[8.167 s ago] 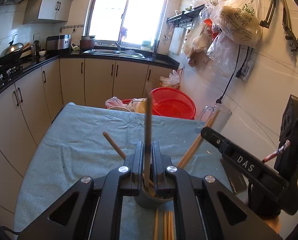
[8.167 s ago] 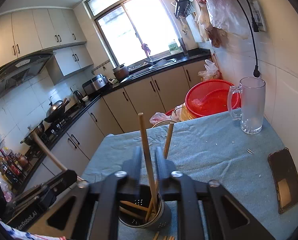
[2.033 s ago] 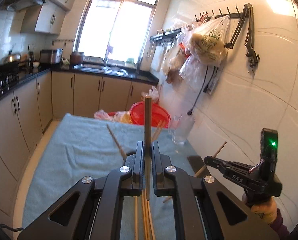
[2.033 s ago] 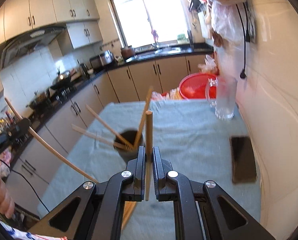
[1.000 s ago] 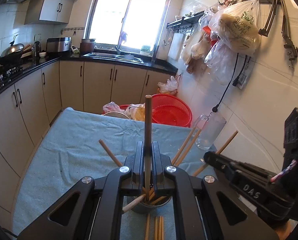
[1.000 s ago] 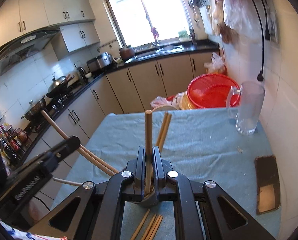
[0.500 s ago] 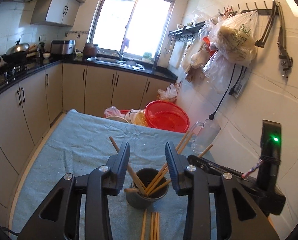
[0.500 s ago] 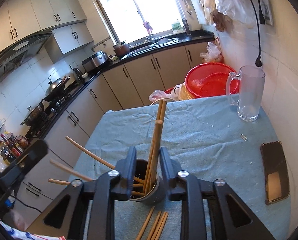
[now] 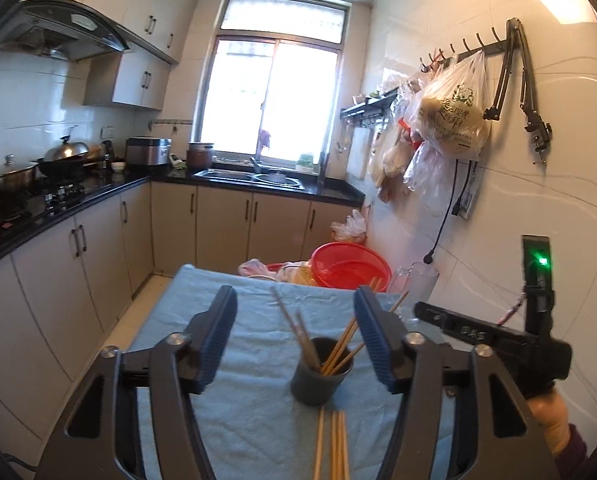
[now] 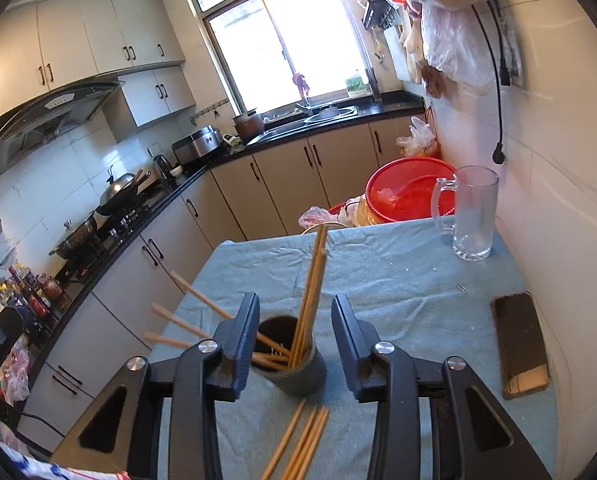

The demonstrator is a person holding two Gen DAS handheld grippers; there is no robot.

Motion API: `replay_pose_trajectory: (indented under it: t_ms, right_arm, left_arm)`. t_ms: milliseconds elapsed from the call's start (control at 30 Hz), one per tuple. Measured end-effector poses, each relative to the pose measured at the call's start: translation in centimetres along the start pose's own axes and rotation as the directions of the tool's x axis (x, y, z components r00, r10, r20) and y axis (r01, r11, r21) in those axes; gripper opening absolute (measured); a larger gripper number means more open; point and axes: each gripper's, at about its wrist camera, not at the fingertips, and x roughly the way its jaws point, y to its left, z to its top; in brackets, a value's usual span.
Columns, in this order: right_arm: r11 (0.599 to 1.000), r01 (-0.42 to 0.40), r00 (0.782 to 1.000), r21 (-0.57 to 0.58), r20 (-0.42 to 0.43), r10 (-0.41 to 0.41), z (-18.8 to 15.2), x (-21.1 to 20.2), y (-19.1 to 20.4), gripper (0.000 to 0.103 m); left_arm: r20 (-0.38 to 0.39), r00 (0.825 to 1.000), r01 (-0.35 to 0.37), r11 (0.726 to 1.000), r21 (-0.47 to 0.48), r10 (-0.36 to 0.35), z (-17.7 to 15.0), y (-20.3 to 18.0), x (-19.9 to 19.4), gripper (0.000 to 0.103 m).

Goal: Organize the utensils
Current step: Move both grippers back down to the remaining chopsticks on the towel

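A dark grey utensil cup (image 9: 320, 376) stands on the blue cloth and holds several wooden chopsticks (image 9: 340, 342) leaning apart. It also shows in the right wrist view (image 10: 294, 372) with its chopsticks (image 10: 312, 292). Several loose chopsticks (image 9: 332, 444) lie on the cloth in front of the cup, seen too in the right wrist view (image 10: 298, 440). My left gripper (image 9: 296, 334) is open and empty, above and behind the cup. My right gripper (image 10: 294, 332) is open and empty, its jaws to either side of the cup. The right gripper's body (image 9: 494, 336) shows at the right of the left wrist view.
A glass mug (image 10: 472, 212) stands at the table's far right, with a red basin (image 10: 408, 192) behind the table. A dark phone (image 10: 520, 340) lies at the right edge near the wall. Kitchen cabinets (image 9: 58, 264) run along the left.
Both grippers held one chopstick each a second ago. Both have opened, dropped the sticks in the cup, and drawn back and up.
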Motion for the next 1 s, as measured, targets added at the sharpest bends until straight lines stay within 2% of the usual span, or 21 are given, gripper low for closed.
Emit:
replay_pose_trajectory:
  t_ms: [67, 133, 200, 233, 300, 367, 433, 500, 633, 833, 967, 1000]
  right_arm:
    - [1.0, 0.007, 1.0, -0.017, -0.012, -0.007, -1.7, -0.7, 0.0, 0.046]
    - [1.0, 0.014, 0.999, -0.023, -0.043, -0.015, -3.5, -0.5, -0.2, 0.049]
    - [1.0, -0.004, 0.994, -0.022, -0.112, 0.001, -6.7, 0.6, -0.5, 0.049]
    - [1.0, -0.018, 0.987, -0.02, -0.157, 0.014, -8.4, 1.4, -0.6, 0.048]
    - [0.999, -0.023, 0.972, -0.028, -0.235, 0.015, -11.3, 3.2, -0.9, 0.029]
    - [0.999, -0.015, 0.953, -0.042, -0.302, 0.002, -13.5, 4.9, -1.0, 0.028]
    - [0.999, -0.007, 0.938, -0.053, -0.347, -0.011, -15.3, 6.3, -1.2, 0.028]
    - [0.998, -0.01, 0.922, -0.061, -0.386, -0.014, -16.6, 7.6, -1.0, 0.028]
    - [0.997, -0.005, 0.911, -0.081, -0.412, -0.029, -17.9, 8.7, -0.9, 0.028]
    - [0.991, 0.039, 0.917, -0.126, -0.39, -0.086, -18.4, 8.6, -0.2, 0.028]
    - [0.974, 0.089, 0.911, -0.208, -0.378, -0.164, -18.6, 9.1, 1.3, 0.027]
    - [0.97, 0.104, 0.909, -0.218, -0.375, -0.181, -18.5, 9.3, 1.4, 0.022]
  left_arm:
    - [-0.026, 1.0, -0.018, 1.0, -0.011, 0.017, -1.3, 0.8, -0.4, 0.068]
    - [-0.086, 0.996, -0.036, 0.999, -0.029, 0.033, -3.2, 1.8, 0.0, 0.069]
    - [-0.141, 0.988, -0.067, 0.997, -0.037, 0.061, -5.1, 2.6, 0.7, 0.069]
    - [-0.178, 0.981, -0.088, 0.996, -0.033, 0.081, -6.2, 3.0, 1.3, 0.069]
    - [-0.252, 0.962, -0.119, 0.992, -0.026, 0.109, -8.7, 3.7, 2.5, 0.069]
    - [-0.303, 0.945, -0.132, 0.991, -0.016, 0.121, -10.5, 4.1, 3.5, 0.069]
    - [-0.369, 0.922, -0.136, 0.99, -0.023, 0.119, -12.4, 4.7, 4.7, 0.069]
    - [-0.404, 0.908, -0.138, 0.989, -0.047, 0.108, -13.6, 5.4, 5.2, 0.068]
    - [-0.429, 0.898, -0.142, 0.987, -0.07, 0.099, -14.5, 6.2, 5.8, 0.068]
    - [-0.447, 0.89, -0.135, 0.988, -0.074, 0.088, -15.2, 6.1, 6.7, 0.068]
    - [-0.486, 0.871, -0.105, 0.993, -0.055, 0.066, -16.2, 5.1, 7.9, 0.066]
    - [-0.494, 0.867, -0.095, 0.994, -0.05, 0.058, -16.4, 4.8, 8.1, 0.065]
